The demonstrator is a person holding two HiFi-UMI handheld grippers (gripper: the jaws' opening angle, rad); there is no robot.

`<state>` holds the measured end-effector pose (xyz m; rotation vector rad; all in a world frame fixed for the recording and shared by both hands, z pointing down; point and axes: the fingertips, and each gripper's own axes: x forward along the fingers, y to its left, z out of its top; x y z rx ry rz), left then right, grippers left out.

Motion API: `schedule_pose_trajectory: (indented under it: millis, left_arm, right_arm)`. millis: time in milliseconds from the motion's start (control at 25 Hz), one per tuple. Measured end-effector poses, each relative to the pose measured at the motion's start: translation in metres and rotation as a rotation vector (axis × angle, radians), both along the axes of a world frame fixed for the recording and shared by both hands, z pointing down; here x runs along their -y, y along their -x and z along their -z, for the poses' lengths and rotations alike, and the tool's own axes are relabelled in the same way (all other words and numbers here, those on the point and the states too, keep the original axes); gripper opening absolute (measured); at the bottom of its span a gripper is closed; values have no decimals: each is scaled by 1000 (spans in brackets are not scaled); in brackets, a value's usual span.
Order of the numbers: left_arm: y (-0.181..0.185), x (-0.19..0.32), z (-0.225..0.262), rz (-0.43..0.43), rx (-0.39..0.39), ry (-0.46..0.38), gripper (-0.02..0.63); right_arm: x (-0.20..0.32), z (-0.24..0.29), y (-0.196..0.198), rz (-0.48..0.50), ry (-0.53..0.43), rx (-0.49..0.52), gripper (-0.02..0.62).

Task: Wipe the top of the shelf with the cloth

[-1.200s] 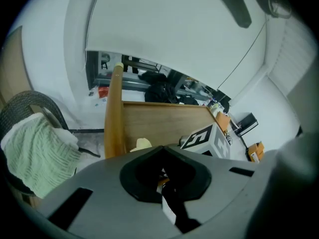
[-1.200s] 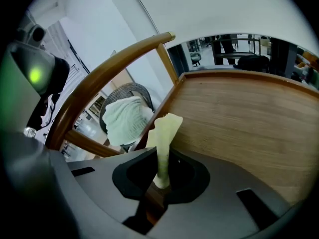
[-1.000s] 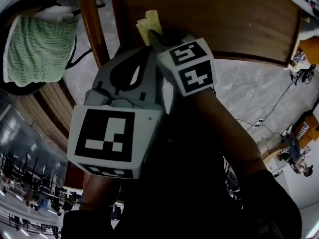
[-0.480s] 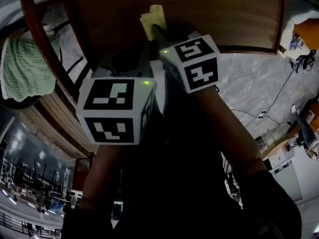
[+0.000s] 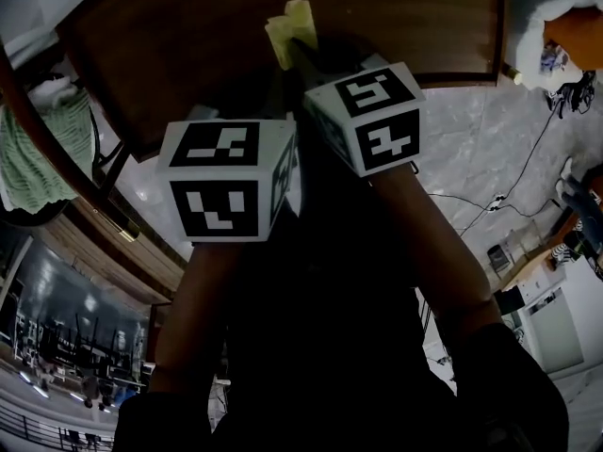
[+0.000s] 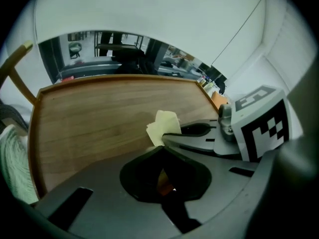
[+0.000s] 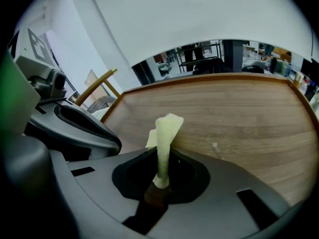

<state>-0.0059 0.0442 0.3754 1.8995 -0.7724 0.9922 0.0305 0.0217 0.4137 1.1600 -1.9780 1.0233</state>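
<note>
Right gripper (image 7: 159, 158) pinches pale yellow cloth (image 7: 166, 131), bunched narrow.
Long axis follows the jaws, tip toward shelf top (image 7: 239, 113); left gripper (image 6: 161, 149) pressed together, empty.

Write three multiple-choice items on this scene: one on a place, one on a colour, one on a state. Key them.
1. The yellow cloth is: A) pinched in the right gripper; B) lying loose and flat; C) stuffed in a pocket.
2. The towel left of the wooden shelf top is: A) red; B) green; C) black.
3. The left gripper is: A) wide open; B) shut on the cloth; C) shut, holding nothing.
Key: 1 A, the right gripper view shows the cloth rising from its closed jaws; 2 B, the head view shows green weave; 3 C, its own view shows the jaws met with nothing between them.
</note>
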Motion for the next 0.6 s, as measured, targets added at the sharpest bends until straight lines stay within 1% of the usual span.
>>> schedule_pose_trajectory:
  millis: [240, 600]
  left_arm:
    - [-44, -1, -4, -33, -11, -5, 9]
    - [-114, 2, -3, -101, -38, -25, 9]
  right_arm:
    - [-2, 3, -53, -48, -9, -24, 49]
    - [-3, 10, -141, -125, -26, -91, 49]
